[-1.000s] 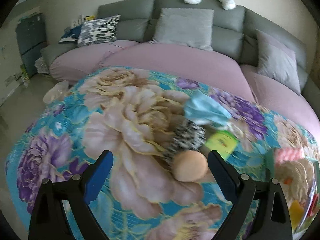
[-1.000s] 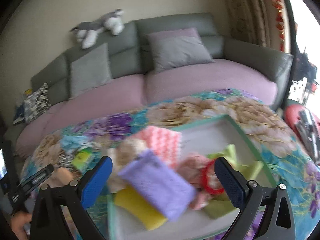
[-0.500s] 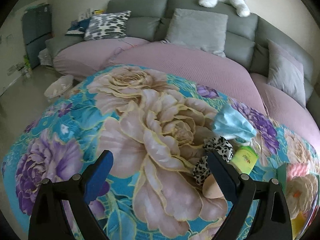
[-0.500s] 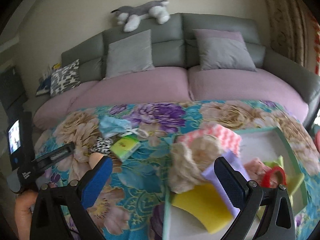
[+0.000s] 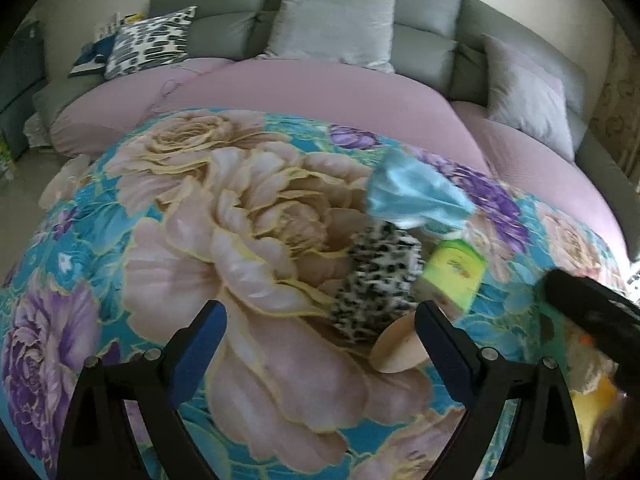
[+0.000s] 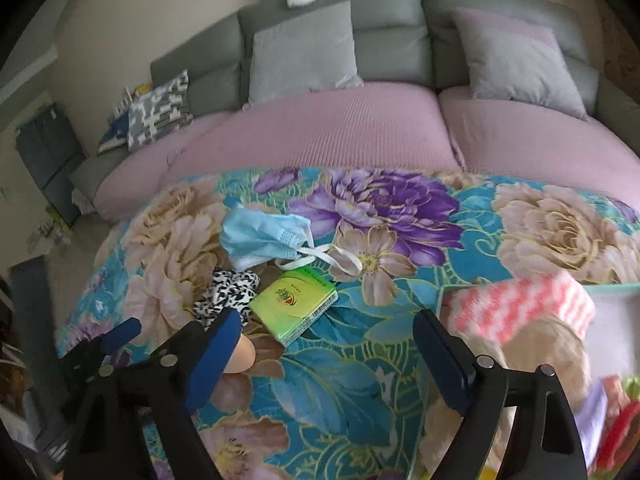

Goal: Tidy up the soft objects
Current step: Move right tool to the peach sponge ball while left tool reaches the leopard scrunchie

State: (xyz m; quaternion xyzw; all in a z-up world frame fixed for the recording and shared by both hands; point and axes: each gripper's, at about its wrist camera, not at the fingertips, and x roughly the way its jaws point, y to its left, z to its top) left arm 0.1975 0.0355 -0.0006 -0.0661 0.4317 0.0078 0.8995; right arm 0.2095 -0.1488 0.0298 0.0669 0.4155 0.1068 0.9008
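Your right gripper point(image 6: 324, 354) fills the bottom of its view with its jaws spread, though they have just been closing a little, and only the floral cloth point(image 6: 348, 392) shows between them. Up and left of that gap, just above the left finger, lies the green packet point(image 6: 294, 304). Left of the packet sits the leopard scrunchie point(image 6: 226, 292), touching or nearly touching it. Higher, toward the centre left of the frame, you see the blue mask point(image 6: 264, 236) with its white loops trailing right. A tan ball point(image 6: 242, 356) peeks out beside your left finger's inner edge. At the right edge, a pink striped cloth point(image 6: 520, 306) hangs over the tray point(image 6: 612, 304), just up and right of your right finger.

Your left gripper point(image 5: 320, 340) also sits at the bottom of its frame, jaws spread with nothing pinched. In that view the ball point(image 5: 400, 350) lies against the inner side of the right finger. The scrunchie point(image 5: 380, 284) is just above the ball, inside the gap toward its right side. The packet point(image 5: 454, 276) is above the right fingertip, and the mask point(image 5: 416, 196) lies further up, right of centre. Your other tool shows as a dark blur at the right edge. Behind the cloth runs a sofa point(image 5: 320, 96) with cushions.
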